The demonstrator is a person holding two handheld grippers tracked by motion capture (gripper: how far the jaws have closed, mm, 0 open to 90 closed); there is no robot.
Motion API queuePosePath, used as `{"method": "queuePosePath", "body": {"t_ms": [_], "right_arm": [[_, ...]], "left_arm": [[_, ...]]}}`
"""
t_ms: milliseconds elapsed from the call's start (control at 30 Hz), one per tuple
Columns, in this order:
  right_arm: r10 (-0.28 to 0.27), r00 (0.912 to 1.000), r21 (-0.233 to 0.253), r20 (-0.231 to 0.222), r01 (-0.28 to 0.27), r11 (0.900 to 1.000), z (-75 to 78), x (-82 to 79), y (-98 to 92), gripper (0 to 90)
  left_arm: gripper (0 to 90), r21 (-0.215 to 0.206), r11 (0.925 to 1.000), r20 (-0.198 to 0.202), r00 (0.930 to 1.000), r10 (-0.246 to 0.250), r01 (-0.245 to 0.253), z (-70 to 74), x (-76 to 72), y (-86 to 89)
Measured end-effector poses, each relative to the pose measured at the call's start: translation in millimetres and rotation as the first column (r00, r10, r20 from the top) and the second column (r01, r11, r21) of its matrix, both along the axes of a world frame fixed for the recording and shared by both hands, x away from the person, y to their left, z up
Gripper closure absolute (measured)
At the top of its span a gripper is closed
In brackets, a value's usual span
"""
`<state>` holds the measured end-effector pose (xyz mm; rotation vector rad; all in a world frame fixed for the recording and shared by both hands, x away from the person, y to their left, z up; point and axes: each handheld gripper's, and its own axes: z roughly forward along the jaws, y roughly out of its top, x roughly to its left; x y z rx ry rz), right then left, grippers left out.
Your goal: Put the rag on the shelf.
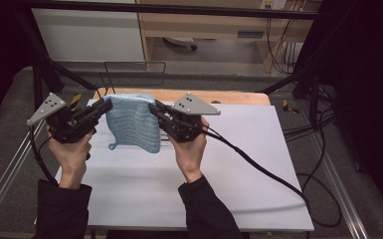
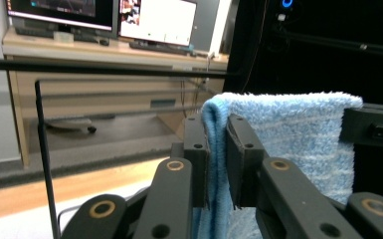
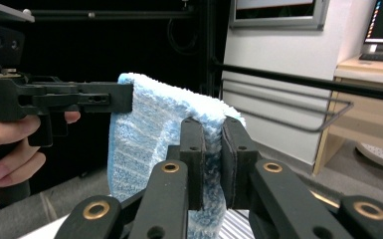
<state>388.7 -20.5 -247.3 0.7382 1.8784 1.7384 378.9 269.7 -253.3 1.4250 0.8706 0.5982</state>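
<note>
Light-blue terry cloth with pale stripes (image 1: 132, 122) hangs above the white table sheet (image 1: 229, 164), stretched between both tools, its top corners hidden between the jaws. Left gripper (image 1: 105, 105) is clamped on one upper corner, right gripper (image 1: 154, 107) on the other. Both hands are raised level, jaws pointing inward toward each other, forearms in black sleeves (image 1: 62, 209).

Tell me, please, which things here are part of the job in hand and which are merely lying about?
In the job:
- blue towel, held up by its top corners
- left gripper, shut on one corner
- right gripper, shut on the other
- white table beneath
- black wire rack beyond the table, perhaps

Lying about:
- wooden desk
- monitors
- floor cables
</note>
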Motion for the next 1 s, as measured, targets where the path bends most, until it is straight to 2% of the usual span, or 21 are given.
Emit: {"method": "queuePosePath", "body": {"t_ms": [333, 433, 1000], "right_arm": [[-0.017, 0.9984, 0.038, 0.055, 0.014, 0.999, 16.0, 5.4, 7.2, 82.5], [-0.018, 0.9971, 0.044, 0.074, 0.015, 0.999, 22.6, 7.1, 10.2, 82.5], [-0.054, 0.9885, 0.039, 0.141, 0.049, 0.998, 58.1, 22.3, 14.4, 82.6]], "left_arm": [[80.6, -0.023, 0.9996, 0.04, 0.9991, 0.015, -0.014, 20.9, 6.4, 4.9], [80.6, -0.042, 0.999, 0.051, 0.9985, 0.019, -0.017, 26.4, 9.7, 5.5], [80.6, -0.061, 0.9977, 0.117, 0.9925, 0.035, -0.028, 62.1, 21.1, 4.4]]}}
